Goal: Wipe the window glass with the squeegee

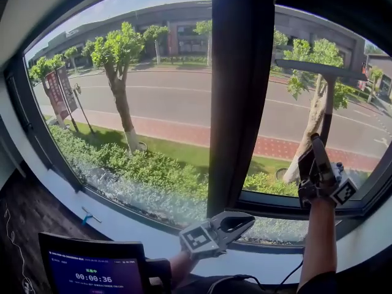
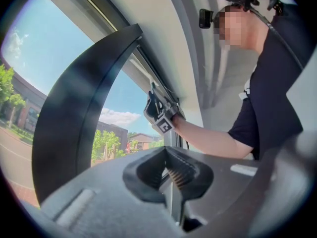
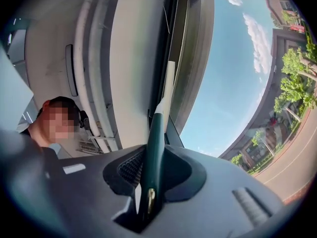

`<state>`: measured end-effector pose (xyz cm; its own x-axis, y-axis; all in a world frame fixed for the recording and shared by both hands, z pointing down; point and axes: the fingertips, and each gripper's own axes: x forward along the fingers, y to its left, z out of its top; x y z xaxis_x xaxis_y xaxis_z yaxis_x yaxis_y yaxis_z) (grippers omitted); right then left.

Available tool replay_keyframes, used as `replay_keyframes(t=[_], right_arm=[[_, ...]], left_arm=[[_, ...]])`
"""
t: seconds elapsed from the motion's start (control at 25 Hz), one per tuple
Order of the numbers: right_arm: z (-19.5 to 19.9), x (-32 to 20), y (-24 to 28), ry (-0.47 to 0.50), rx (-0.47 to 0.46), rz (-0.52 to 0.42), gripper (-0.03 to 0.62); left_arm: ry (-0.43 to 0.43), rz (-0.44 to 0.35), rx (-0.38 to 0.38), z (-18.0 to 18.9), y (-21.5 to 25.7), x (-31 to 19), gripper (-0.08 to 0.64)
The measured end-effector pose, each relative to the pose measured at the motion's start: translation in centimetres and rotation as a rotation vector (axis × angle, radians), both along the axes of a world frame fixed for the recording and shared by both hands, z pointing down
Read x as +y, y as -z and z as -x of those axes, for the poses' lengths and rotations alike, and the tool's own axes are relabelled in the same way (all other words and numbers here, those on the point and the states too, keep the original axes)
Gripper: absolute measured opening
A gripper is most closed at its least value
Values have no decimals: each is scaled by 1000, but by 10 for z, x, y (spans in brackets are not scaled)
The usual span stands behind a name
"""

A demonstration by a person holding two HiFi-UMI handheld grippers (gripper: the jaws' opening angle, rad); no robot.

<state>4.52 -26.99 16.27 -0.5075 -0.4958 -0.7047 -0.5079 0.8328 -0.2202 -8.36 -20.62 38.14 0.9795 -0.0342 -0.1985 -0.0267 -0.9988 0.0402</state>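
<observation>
The squeegee has a dark blade [image 1: 318,68] lying level against the right window pane [image 1: 343,121], high up. A thin pole [image 1: 327,112] runs down from it to a dark green handle [image 3: 153,148]. My right gripper [image 1: 316,149] is shut on that handle, pointing up close to the glass, and also shows in the left gripper view [image 2: 161,110]. My left gripper [image 1: 239,222] hovers low over the sill below the centre post, its jaws shut with nothing between them [image 2: 173,180]. The left pane [image 1: 135,103] is untouched by either gripper.
A wide dark centre post [image 1: 236,90] splits the two panes. A white sill [image 1: 122,225] runs below, with a small blue-handled tool [image 1: 89,215] on it. A screen with a timer [image 1: 92,268] stands at the lower left. A person's arm and dark sleeve [image 2: 267,118] reach toward the window.
</observation>
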Motion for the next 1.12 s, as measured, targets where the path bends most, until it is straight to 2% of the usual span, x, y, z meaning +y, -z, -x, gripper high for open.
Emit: replay_keyframes(t=[0.08, 0.2, 0.36, 0.72, 1.12], right_arm=[[3, -6, 23, 14, -56, 3, 84], [-8, -19, 36, -6, 27, -64, 84], [-12, -32, 56, -12, 56, -95, 84], [-26, -57, 77, -26, 21, -111, 84], [-22, -71, 93, -14, 19, -129, 84]], left_arm=[[4, -17, 10, -1, 6, -3, 4], [18, -38, 22, 0, 14, -10, 4], [45, -47, 29, 4, 16, -18, 3], [99, -32, 27, 12, 13, -30, 4], [130, -25, 27, 17, 12, -37, 5]])
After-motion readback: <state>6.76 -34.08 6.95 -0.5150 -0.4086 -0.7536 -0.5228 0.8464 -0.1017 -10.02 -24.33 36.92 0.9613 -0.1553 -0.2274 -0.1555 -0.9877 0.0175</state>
